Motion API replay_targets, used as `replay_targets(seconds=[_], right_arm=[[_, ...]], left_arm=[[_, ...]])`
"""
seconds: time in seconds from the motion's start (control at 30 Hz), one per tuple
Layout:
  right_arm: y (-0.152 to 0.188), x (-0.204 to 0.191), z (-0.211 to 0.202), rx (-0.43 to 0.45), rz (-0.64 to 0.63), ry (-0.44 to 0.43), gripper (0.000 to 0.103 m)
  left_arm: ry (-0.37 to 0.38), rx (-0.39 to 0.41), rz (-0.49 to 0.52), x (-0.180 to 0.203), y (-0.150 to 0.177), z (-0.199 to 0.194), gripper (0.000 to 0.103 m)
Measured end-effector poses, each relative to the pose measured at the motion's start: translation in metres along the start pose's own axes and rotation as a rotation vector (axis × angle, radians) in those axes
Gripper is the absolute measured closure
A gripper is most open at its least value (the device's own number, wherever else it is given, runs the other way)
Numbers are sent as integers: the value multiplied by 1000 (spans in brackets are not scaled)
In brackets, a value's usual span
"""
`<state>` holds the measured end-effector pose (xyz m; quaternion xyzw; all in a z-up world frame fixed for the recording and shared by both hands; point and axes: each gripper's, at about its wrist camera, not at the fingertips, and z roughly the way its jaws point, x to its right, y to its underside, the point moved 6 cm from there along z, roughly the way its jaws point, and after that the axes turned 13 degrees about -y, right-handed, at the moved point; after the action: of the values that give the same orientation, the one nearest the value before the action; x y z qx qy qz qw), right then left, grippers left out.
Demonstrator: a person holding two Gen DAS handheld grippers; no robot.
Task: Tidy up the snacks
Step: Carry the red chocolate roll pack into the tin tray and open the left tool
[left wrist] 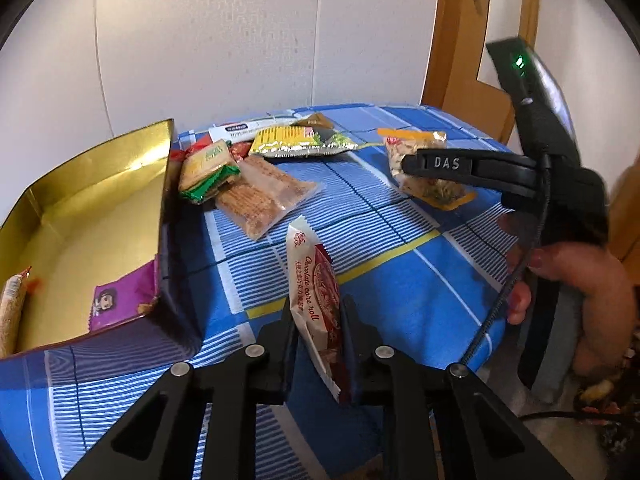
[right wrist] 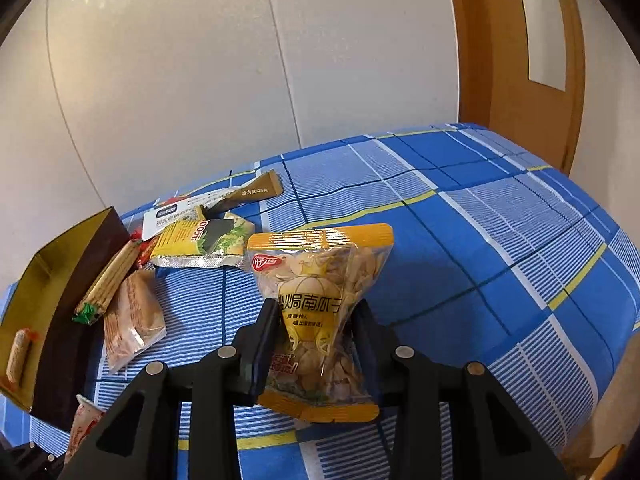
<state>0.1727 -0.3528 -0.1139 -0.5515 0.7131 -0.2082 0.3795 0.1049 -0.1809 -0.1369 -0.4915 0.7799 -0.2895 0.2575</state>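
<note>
A pale cream panelled wall (right wrist: 180, 92) with thin vertical seams stands behind the table. At the right, a light brown wooden door (right wrist: 516, 52) bears a white rectangular panel (right wrist: 548, 28). A blue checked tablecloth with white stripes and yellow lines (right wrist: 500, 216) covers the table.

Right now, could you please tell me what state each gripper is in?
Left gripper: closed on the chocolate core roll packet.
Right gripper: closed on the pumpkin seed bag.
</note>
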Motion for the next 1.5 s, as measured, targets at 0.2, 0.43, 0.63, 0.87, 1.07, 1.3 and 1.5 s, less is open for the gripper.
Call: replay_targets(seconds=[0.2, 0.43, 0.63, 0.87, 1.07, 1.3, 1.5], right_arm=[[1, -4, 0, 3, -16, -16, 65], [1, -7, 0, 8, -20, -44, 65], [1, -12, -1, 15, -42, -61, 65], [2, -13, -3, 28, -57, -63, 65], [2, -15, -6, 42, -71, -66, 65], [2, -14, -7, 44, -72, -61, 65], [3, -14, -7, 47, -74, -60, 65]], left_arm=[[25, 33, -13, 0, -8, -13, 83], [11, 59, -79, -20, -17, -32, 83], [-16, 53, -222, -68, -28, -42, 83], [-107, -43, -284, -130, -24, -32, 84], [-177, -146, -332, -176, -6, -12, 83], [-194, -161, -397, -214, 3, -11, 83], [-230, -164, -432, -232, 7, -10, 81]])
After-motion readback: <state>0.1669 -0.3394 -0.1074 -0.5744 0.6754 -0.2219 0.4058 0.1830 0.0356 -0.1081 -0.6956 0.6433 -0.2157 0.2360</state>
